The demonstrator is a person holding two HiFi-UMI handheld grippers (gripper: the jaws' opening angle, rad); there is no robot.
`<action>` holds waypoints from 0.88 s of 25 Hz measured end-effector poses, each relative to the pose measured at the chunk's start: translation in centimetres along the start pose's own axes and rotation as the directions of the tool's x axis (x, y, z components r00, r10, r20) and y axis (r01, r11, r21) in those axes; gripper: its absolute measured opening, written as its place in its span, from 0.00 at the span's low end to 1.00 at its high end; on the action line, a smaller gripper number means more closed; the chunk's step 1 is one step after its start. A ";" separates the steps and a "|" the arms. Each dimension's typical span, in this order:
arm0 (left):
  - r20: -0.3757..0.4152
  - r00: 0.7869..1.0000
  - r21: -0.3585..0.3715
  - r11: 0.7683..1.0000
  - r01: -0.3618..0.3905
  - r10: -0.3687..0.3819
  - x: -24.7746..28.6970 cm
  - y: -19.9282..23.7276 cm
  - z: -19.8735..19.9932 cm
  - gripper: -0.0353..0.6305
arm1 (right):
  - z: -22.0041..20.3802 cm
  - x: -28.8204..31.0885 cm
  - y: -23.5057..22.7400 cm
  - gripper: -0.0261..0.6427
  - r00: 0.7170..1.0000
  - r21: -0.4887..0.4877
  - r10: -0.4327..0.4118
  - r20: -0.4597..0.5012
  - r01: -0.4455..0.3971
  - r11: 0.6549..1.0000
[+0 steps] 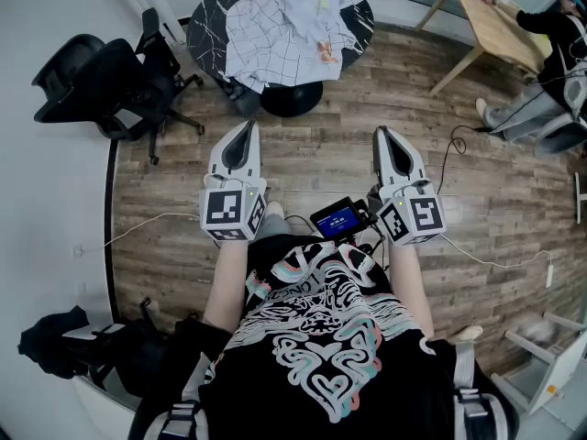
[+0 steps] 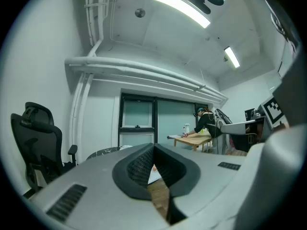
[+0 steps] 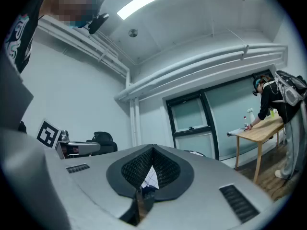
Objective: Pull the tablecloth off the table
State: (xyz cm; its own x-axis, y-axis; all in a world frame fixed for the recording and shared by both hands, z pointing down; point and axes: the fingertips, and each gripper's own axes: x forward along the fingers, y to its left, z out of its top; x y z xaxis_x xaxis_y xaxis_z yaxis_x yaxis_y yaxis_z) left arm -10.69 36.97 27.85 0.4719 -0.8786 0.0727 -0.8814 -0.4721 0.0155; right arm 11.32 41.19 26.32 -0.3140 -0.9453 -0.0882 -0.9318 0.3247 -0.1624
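At 6 o'clock in the head view is the person's black T-shirt [image 1: 312,356] with a white, teal and pink swirl print. Just above it, between the forearms, is a small black device with a lit blue screen [image 1: 339,219]. Both hands hold their tools level over the brown wooden plank floor [image 1: 312,154].

The grey-white left gripper [image 1: 247,134], with its black-and-white marker cube, is at 11 o'clock from the device. Its jaws are fully together and hold nothing; its own view shows the ribbed black pads [image 2: 140,164] meeting. The grey-white right gripper [image 1: 382,137] is at 1 o'clock from the device. Its jaws are also pressed together, with nothing between them. The two grippers are side by side and well apart from the table.

Further away, at 10 o'clock, a black office swivel chair [image 1: 101,81] stands by the white wall. At 12 o'clock stands the round black marble-pattern table [image 1: 205,23] on a black pedestal. The white tablecloth with a thin dark grid [image 1: 275,30] lies crumpled on top of it, and a part hangs over the near edge. In the right gripper view a piece of this tablecloth [image 3: 150,176] shows far off through the notch below the jaws. At 2 o'clock, furthest, another person [image 1: 555,44] in dark clothes leans at a light wooden table [image 1: 495,30].
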 end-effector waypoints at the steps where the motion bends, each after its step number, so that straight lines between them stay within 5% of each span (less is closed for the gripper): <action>1: 0.001 1.000 0.002 1.000 0.001 -0.001 0.1 -0.1 0.0 0.08 | 0.0 0.0 -0.1 0.06 1.000 0.000 0.000 0.000 0.000 1.000; 15: -0.002 1.000 -0.002 1.000 -0.021 0.021 0.4 -0.1 -0.3 0.08 | 0.0 -0.5 -2.0 0.06 1.000 0.001 -0.019 -0.006 0.019 1.000; 22: -0.009 1.000 -0.147 0.989 -0.007 0.005 1.4 0.6 -0.6 0.08 | -0.9 -0.8 -2.8 0.06 0.999 -0.025 -0.022 -0.042 0.021 0.999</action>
State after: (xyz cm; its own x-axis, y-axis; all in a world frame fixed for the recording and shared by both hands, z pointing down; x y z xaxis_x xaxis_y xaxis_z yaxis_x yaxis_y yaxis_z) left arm -10.62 35.51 28.54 0.4670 -0.8804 0.0819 -0.8780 -0.4507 0.1613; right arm 13.96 40.99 27.77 -0.3010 -0.9526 -0.0432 -0.9424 0.3041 -0.1392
